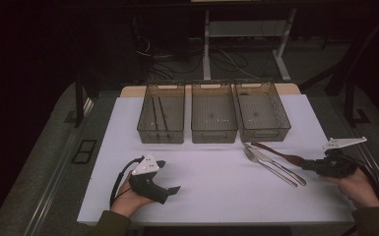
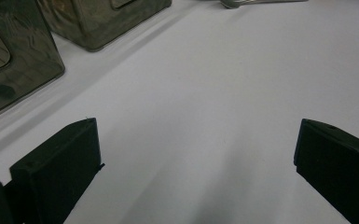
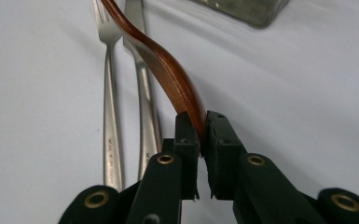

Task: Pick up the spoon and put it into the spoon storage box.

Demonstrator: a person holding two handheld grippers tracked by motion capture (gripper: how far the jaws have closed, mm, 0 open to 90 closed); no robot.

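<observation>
Lab: test table (image 1: 216, 191), floor cables (image 1: 226, 61)

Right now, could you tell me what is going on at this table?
A person holds a gripper in each hand over a white table. The right gripper is shut on the handle of a wooden utensil, beside a fork and a knife. The left gripper rests open, holding nothing. Three bins stand behind; the left bin holds two dark sticks.

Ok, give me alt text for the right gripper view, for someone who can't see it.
The right gripper's two black jaws are shut on the end of a curved brown wooden handle above a white tabletop. Left of it lie a steel fork and a steel knife, side by side.
</observation>
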